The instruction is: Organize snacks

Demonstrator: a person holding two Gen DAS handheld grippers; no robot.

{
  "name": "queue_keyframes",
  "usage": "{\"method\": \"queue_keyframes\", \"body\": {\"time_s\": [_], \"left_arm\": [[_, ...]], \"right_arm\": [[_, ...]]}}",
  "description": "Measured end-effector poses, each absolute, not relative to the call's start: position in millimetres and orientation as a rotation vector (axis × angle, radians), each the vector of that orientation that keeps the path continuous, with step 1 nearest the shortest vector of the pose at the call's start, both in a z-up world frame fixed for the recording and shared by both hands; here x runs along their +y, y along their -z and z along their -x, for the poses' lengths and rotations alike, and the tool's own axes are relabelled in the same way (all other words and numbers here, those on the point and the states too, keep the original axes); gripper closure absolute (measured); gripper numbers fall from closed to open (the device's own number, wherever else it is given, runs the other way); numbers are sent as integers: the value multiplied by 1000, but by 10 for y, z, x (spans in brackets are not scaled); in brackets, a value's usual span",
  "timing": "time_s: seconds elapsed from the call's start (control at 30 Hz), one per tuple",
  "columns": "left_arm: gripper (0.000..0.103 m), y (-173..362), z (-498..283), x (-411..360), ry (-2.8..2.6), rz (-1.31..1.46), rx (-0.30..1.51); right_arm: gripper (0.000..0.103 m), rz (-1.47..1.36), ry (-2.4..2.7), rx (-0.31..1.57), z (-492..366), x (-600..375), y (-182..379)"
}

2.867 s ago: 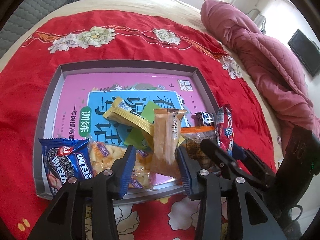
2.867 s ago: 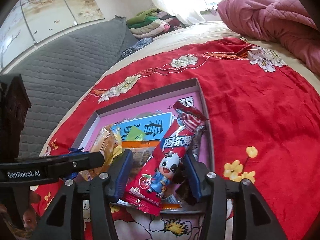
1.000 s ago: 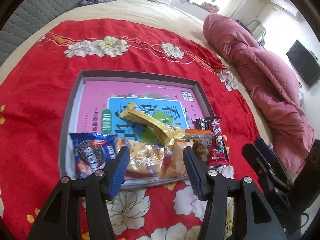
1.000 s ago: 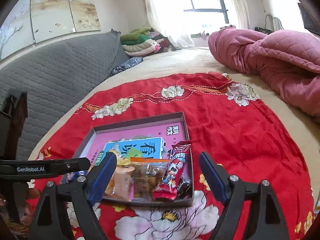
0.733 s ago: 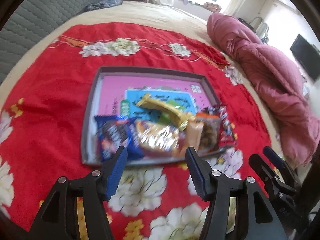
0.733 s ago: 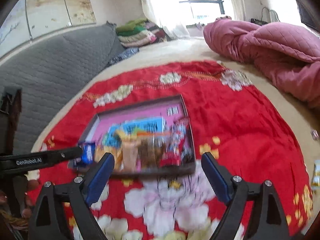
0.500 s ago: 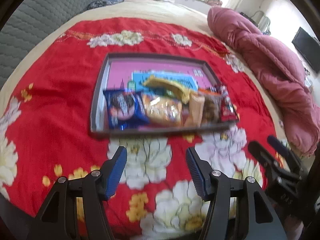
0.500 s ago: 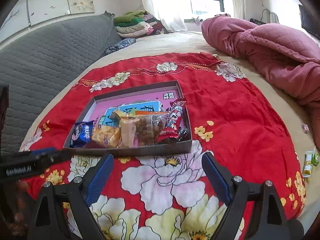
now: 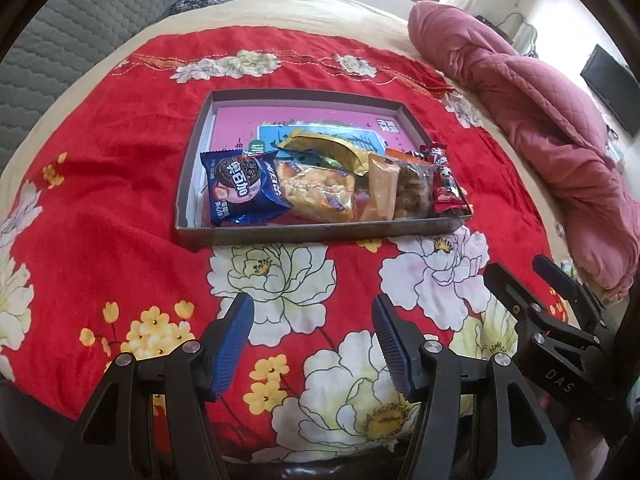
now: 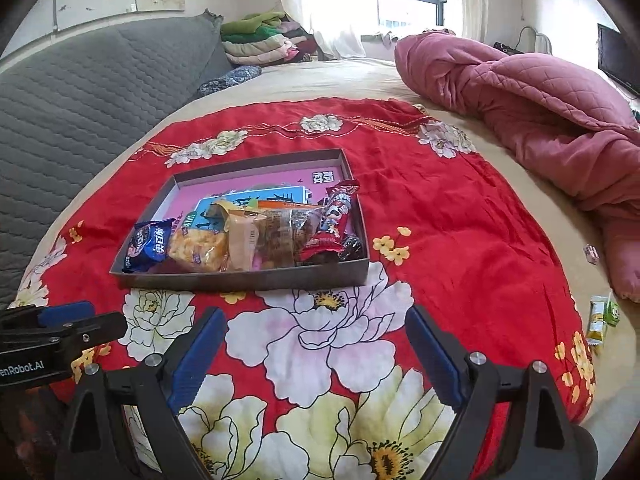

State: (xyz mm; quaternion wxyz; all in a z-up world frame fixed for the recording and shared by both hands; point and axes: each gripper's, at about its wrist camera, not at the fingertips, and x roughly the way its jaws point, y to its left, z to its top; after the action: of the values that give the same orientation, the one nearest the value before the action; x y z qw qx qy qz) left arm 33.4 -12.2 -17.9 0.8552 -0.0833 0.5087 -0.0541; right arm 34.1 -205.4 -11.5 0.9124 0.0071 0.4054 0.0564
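Observation:
A grey shallow box (image 9: 320,232) (image 10: 240,278) with a pink printed bottom lies on a red flowered cloth. Several snacks lie in a row along its near side: a blue cookie pack (image 9: 240,188) (image 10: 150,244), a yellow cracker bag (image 9: 316,194) (image 10: 198,252), a tan bar (image 9: 382,190), a clear brown-snack bag (image 10: 288,232) and a red cartoon pack (image 9: 444,182) (image 10: 334,212). A gold wrapper (image 9: 324,148) lies behind them. My left gripper (image 9: 312,340) is open and empty, near the cloth's front edge. My right gripper (image 10: 314,354) is open wide and empty, also back from the box.
A pink quilt (image 9: 540,120) (image 10: 520,92) is heaped on the right of the bed. Small loose packets (image 10: 602,316) lie on the beige sheet past the cloth's right edge. A grey padded headboard (image 10: 80,92) stands on the left, folded clothes (image 10: 260,40) behind.
Both grippers let go of their snacks, opened and drew back from the box toward the cloth's front edge. The tan bar and red pack now lie in the box.

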Motion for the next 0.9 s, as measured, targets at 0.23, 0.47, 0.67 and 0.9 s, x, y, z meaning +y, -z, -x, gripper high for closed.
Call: {"method": "queue_keyframes", "body": {"time_s": [0.23, 0.47, 0.67, 0.9], "left_arm": [[40, 160, -347, -100, 102, 175, 1059], [40, 163, -361, -102, 101, 171, 1058], [40, 173, -369, -100, 99, 170, 1059], [40, 170, -375, -76, 88, 168, 1054]], "right_arm": [[12, -10, -111, 836, -346, -2051, 124], [12, -16, -108, 842, -361, -2069, 139], [12, -16, -109, 847, -365, -2072, 142], [12, -13, -110, 844, -368, -2066, 144]]}}
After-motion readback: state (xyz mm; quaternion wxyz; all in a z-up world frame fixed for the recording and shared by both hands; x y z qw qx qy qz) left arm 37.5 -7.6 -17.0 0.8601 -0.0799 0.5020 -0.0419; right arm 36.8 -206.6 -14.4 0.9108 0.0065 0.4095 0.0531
